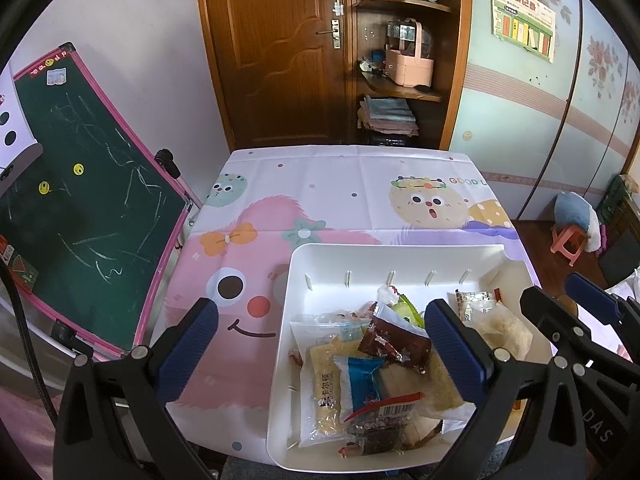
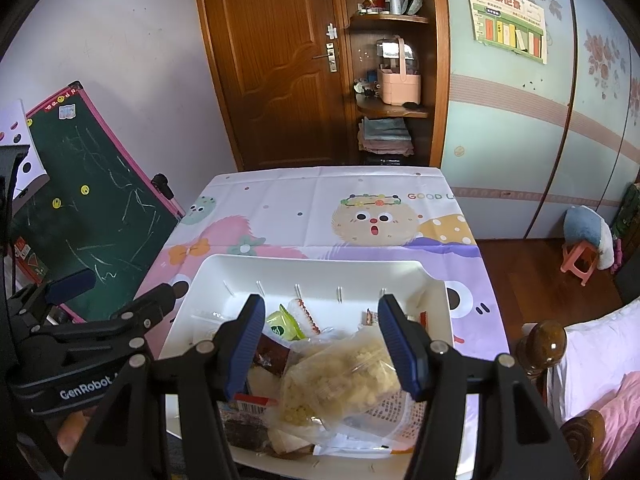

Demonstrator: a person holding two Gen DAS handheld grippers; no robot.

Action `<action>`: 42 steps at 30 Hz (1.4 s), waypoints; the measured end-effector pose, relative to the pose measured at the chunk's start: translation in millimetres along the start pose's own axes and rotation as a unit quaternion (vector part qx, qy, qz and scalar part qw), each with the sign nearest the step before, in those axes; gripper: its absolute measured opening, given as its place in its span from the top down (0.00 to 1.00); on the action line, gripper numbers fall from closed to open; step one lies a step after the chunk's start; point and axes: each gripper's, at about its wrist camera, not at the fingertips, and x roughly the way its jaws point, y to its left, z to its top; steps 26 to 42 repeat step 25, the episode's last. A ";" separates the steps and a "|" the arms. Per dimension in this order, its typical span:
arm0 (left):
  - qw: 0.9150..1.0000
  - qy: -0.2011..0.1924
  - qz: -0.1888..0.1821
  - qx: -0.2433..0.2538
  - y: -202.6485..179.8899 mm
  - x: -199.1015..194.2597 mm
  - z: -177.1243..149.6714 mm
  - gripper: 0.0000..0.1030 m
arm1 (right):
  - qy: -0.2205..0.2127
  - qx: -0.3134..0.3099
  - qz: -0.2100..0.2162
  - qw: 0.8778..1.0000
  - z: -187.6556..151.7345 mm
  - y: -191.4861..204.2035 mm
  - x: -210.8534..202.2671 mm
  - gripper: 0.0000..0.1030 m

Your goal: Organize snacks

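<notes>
Right wrist view: right gripper [image 2: 320, 340] hanging spread over bin [image 2: 208, 276], pinching nothing, poised above clear bag [image 2: 340, 384] at 6 o'clock in the snacks [image 2: 280, 364] heap; left gripper [image 1: 320, 344] likewise spread, straddling bin's left wall for access

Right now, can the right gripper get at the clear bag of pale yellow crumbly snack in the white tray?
Probably yes. The right gripper is open and hangs above the clear bag, which lies on top of the pile in the white tray. Nothing covers it, and the left gripper stays off to the side.
</notes>
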 end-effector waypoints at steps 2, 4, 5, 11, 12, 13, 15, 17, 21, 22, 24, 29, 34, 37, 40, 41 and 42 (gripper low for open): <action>1.000 0.001 0.000 0.000 -0.7 0.1 -0.8 0.00 | 0.000 0.000 0.000 1.000 0.0 0.1 0.2 0.42; 1.000 0.002 0.000 0.000 -0.9 0.4 -0.6 0.00 | 0.001 -0.001 0.000 1.000 -0.6 -0.6 0.6 0.42; 1.000 0.002 -0.001 0.000 -1.5 1.0 -1.0 0.00 | 0.001 -0.001 -0.001 1.000 -0.7 -0.6 0.5 0.42; 1.000 0.008 -0.006 0.000 -2.7 3.5 -3.3 0.00 | 0.000 -0.001 0.000 1.000 -0.6 -0.4 0.7 0.42; 1.000 0.008 -0.006 0.000 -3.1 3.3 -3.9 0.00 | 0.000 -0.001 -0.001 1.000 -0.7 -0.5 0.7 0.42; 1.000 0.007 -0.006 0.000 -2.5 3.7 -2.8 0.00 | 0.000 -0.001 -0.001 1.000 -1.0 -1.2 0.6 0.42; 1.000 0.008 -0.005 0.000 -3.6 3.4 -4.0 0.00 | 0.000 -0.001 -0.001 1.000 -0.8 -0.7 0.8 0.42; 1.000 0.008 -0.005 0.000 -2.6 3.8 -2.5 0.00 | 0.000 0.000 0.000 1.000 -1.2 -2.1 0.5 0.42; 1.000 0.007 -0.003 0.000 -2.8 3.6 -2.3 0.00 | 0.001 -0.001 -0.001 1.000 -0.7 -0.6 0.8 0.42; 1.000 0.006 -0.003 0.001 -2.7 4.1 -2.6 0.00 | 0.001 -0.001 0.000 1.000 -1.0 -1.4 0.8 0.42; 1.000 0.005 -0.002 0.002 -3.3 4.2 -4.8 0.00 | 0.001 -0.002 0.000 1.000 -0.6 -0.5 0.9 0.42; 1.000 0.005 -0.002 0.002 -3.1 4.8 -4.4 0.00 | 0.001 -0.002 -0.001 1.000 -0.6 -0.3 0.8 0.42; 1.000 0.005 -0.002 0.002 -3.1 4.8 -4.4 0.00 | 0.001 -0.002 -0.001 1.000 -0.6 -0.3 0.8 0.42; 1.000 0.005 -0.002 0.002 -3.1 4.8 -4.4 0.00 | 0.001 -0.002 -0.001 1.000 -0.6 -0.3 0.8 0.42; 1.000 0.005 -0.002 0.002 -3.1 4.8 -4.4 0.00 | 0.001 -0.002 -0.001 1.000 -0.6 -0.3 0.8 0.42; 1.000 0.005 -0.002 0.002 -3.1 4.8 -4.4 0.00 | 0.001 -0.002 -0.001 1.000 -0.6 -0.3 0.8 0.42; 1.000 0.005 -0.002 0.002 -3.1 4.8 -4.4 0.00 | 0.001 -0.002 -0.001 1.000 -0.6 -0.3 0.8 0.42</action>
